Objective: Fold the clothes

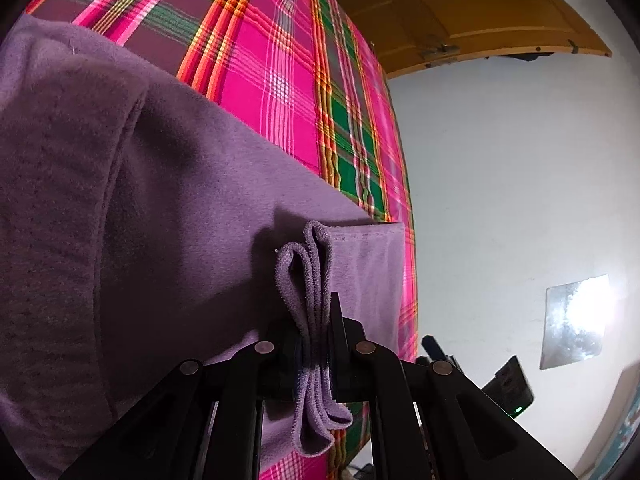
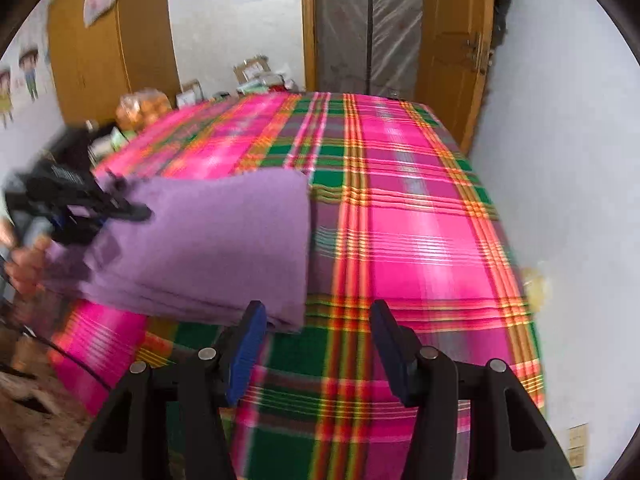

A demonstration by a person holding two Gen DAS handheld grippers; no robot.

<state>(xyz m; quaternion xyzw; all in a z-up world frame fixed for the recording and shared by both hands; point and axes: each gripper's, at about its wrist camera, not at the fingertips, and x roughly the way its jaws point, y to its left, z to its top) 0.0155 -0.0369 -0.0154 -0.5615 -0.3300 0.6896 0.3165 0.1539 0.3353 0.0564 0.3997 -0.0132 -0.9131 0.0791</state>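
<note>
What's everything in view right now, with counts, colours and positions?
purple garment: one, purple fleece, folded in layers on the near-left part of the bed, one edge lifted
plaid bedsheet: one, pink, green and orange, covering the bed
wooden door: one, brown, open at the far right corner
wardrobe: one, brown, against the far left wall
boxes and packets: several, mixed colours, beyond the far edge of the bed, blurred
left gripper: black, shut on a bunched edge of the purple garment
right gripper: black with blue pads, open above the near bedsheet, holding nothing
hand: one, at far left, holding the left gripper
</note>
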